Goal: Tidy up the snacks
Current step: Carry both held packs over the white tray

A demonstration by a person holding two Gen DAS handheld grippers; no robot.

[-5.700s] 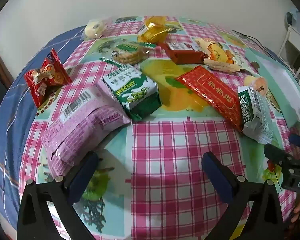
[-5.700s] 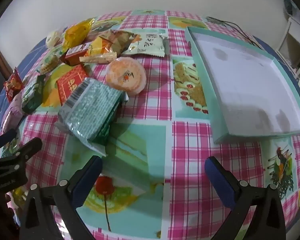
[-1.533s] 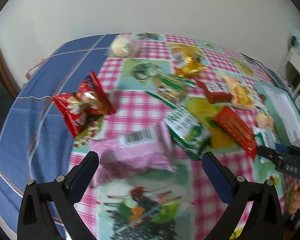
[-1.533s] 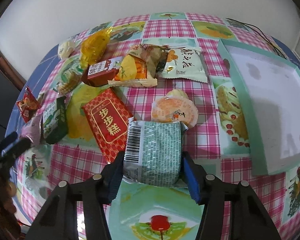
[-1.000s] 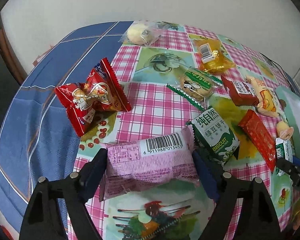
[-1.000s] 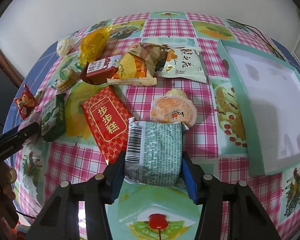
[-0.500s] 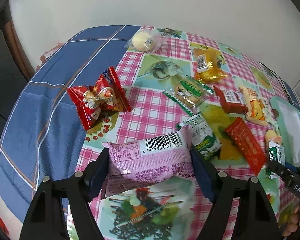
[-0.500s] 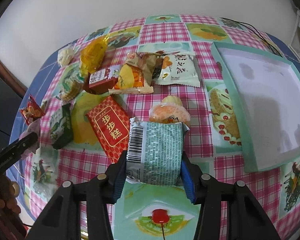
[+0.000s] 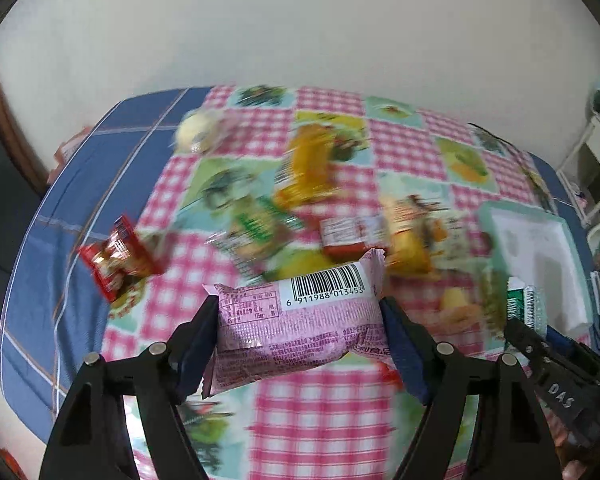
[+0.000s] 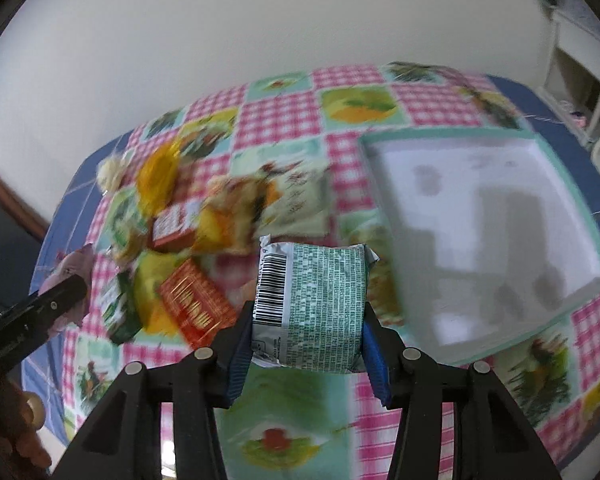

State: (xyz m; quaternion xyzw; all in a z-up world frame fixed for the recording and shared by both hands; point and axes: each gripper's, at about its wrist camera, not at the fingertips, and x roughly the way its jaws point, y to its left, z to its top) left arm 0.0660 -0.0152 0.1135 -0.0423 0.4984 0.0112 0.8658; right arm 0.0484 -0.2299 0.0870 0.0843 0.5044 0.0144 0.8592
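My left gripper [image 9: 300, 332] is shut on a pink snack packet [image 9: 296, 320] with a white barcode label, held up off the table. My right gripper [image 10: 308, 328] is shut on a green-and-white printed packet [image 10: 320, 300], also lifted above the cloth. The green-rimmed white tray [image 10: 480, 224] lies to the right of that packet and appears in the left wrist view as the tray [image 9: 540, 264] at far right. The right gripper's body [image 9: 560, 364] shows at the lower right of the left wrist view, and the left gripper's body [image 10: 32, 316] shows at the left edge of the right wrist view.
Several snacks lie blurred on the pink checked cloth: a red bag [image 9: 116, 256], a yellow packet [image 9: 312, 164], a round pale bun [image 9: 196, 132], a red flat box [image 10: 196, 304], a green biscuit pack [image 10: 120, 312]. White furniture [image 9: 596, 168] stands at right. A hand [image 10: 24, 428] is at lower left.
Both grippers have risen with their packets and swung toward the tray side; the table and snacks look smaller and blurred. The grips on both packets are unchanged.
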